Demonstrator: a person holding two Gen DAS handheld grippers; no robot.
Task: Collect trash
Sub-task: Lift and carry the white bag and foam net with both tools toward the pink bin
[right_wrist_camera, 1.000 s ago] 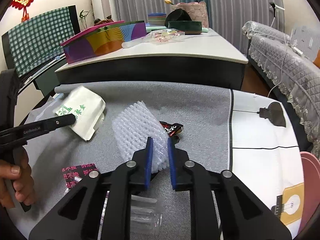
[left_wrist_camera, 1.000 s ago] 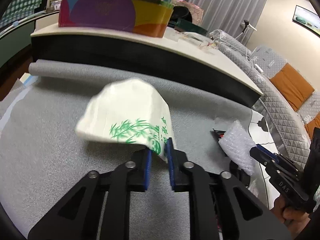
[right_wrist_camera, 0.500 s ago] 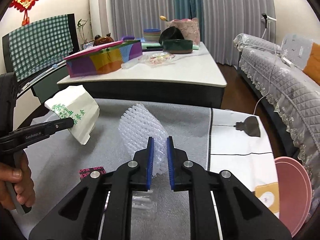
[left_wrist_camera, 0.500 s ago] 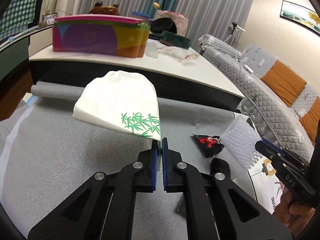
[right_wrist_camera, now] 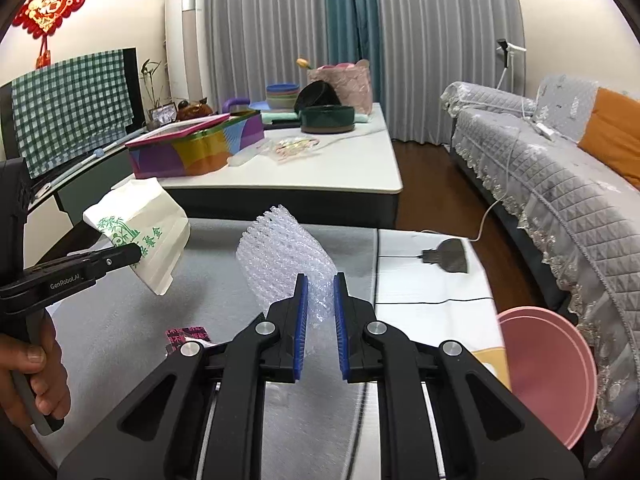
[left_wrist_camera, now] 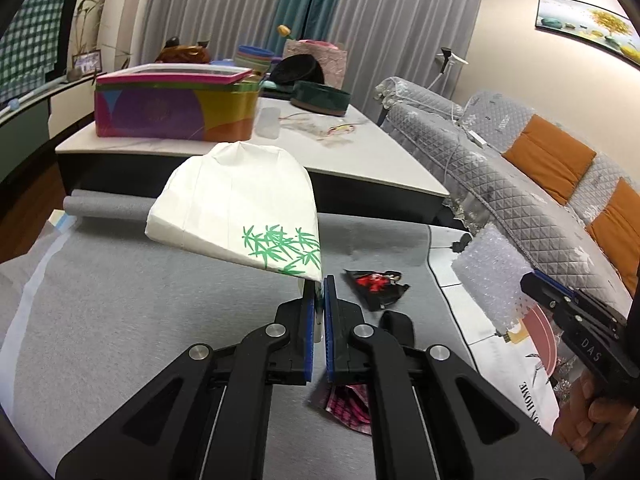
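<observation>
left gripper (left_wrist_camera: 318,300): jaws almost closed, pinching one corner of the white paper bag (left_wrist_camera: 240,208); held up in the air above the grey mat (left_wrist_camera: 100,320).
right gripper (right_wrist_camera: 320,304): jaws narrow, squeezing the bubble wrap (right_wrist_camera: 286,256); also up off the mat.
white paper bag: green bamboo leaves printed near the pinched corner; rest sticking out, touching nothing else.
bubble wrap: clear and bumpy, standing up between the blue pads (right_wrist_camera: 301,320).
pink wrapper (left_wrist_camera: 348,404): flat on the mat, close under the left gripper; not picked up yet.
clear plastic piece: maybe some under the right gripper, too hidden to tell.
red and black wrapper (left_wrist_camera: 376,286): on the mat a bit farther out, just past the left jaws; not picked up yet.
pink bin (right_wrist_camera: 548,376): low at the right side, beside the mat; looks like the place for the trash, only a guess.
white table (left_wrist_camera: 360,152): farther back, with a colourful box (left_wrist_camera: 172,108), a dark bowl and small bits on top.
grey sofa (right_wrist_camera: 560,184): far right, orange cushions at the back.
done so far: two pieces of trash lifted, one in each gripper.
still to do: drop both pieces in, then grab the pink wrapper and the red and black wrapper.
how far along: around the middle, by the look of it.
</observation>
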